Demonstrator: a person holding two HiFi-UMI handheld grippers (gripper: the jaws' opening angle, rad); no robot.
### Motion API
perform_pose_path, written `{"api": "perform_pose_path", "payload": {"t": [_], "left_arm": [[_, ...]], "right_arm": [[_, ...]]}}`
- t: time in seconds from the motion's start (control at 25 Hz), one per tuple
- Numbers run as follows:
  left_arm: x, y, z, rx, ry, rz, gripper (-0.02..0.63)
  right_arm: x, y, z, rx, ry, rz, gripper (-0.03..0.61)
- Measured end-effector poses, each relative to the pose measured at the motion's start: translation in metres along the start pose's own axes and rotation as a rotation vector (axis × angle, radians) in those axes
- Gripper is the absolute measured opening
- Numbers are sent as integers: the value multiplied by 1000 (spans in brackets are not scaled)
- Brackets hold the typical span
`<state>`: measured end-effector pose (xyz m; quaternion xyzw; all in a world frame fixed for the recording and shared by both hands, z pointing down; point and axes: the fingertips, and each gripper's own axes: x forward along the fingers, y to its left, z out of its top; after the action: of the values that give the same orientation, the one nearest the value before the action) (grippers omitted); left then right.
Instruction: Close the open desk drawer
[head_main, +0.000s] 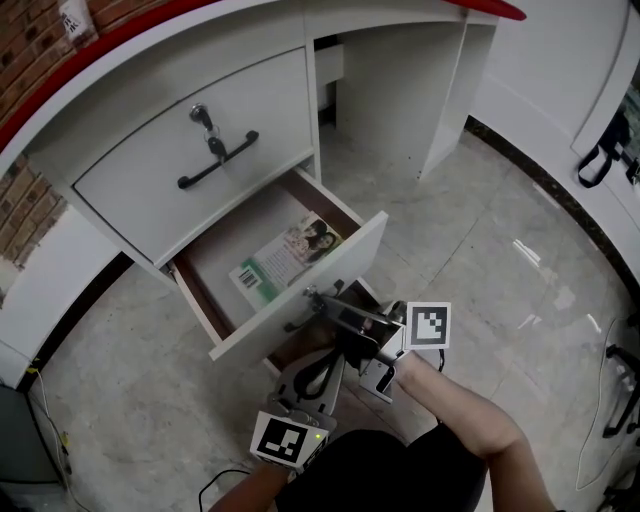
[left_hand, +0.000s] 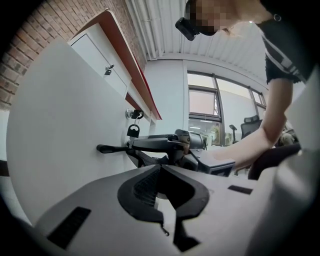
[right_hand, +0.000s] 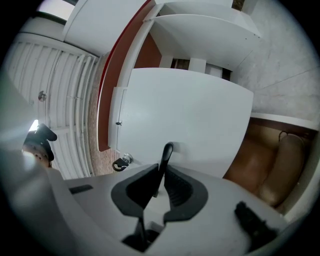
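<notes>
Right gripper: my right gripper (right_hand: 161, 176) is clenched on the slim black bar handle (right_hand: 165, 156), which crosses between its pads.
Left gripper: my left gripper (left_hand: 160, 169) has its jaws together on nothing. It sits just beside the right one and faces the same front panel.
Drawer: the white desk drawer (head_main: 354, 256) stands open straight ahead of both grippers, with a green-covered booklet (head_main: 287, 256) flat inside.
Above: a closed white upper drawer (head_main: 150, 178) with keys (head_main: 212, 140) in its lock.

two tools (head_main: 312, 296), one book (head_main: 285, 258)
</notes>
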<state>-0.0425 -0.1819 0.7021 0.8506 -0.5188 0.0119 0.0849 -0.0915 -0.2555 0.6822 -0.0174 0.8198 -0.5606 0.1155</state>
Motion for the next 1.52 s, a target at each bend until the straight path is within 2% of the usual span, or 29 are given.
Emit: {"api": "perform_pose_path", "payload": {"t": [0.24, 0.48, 0.6, 0.96, 1.52], "left_arm": [[1, 27, 7, -29, -16, 55, 9], [-4, 52, 9, -8, -8, 96, 8], [-7, 60, 8, 3, 4, 103, 8], [-6, 81, 5, -36, 10, 148, 8], [1, 88, 8, -31, 3, 168, 8]], "right_arm": [[11, -7, 6, 22, -28, -3, 44], [29, -14, 17, 23, -56, 13, 43], [39, -18, 21, 41, -78, 12, 41], [54, -31, 35, 111, -155, -3, 35], [73, -41, 43, 100, -125, -46, 35]]}}
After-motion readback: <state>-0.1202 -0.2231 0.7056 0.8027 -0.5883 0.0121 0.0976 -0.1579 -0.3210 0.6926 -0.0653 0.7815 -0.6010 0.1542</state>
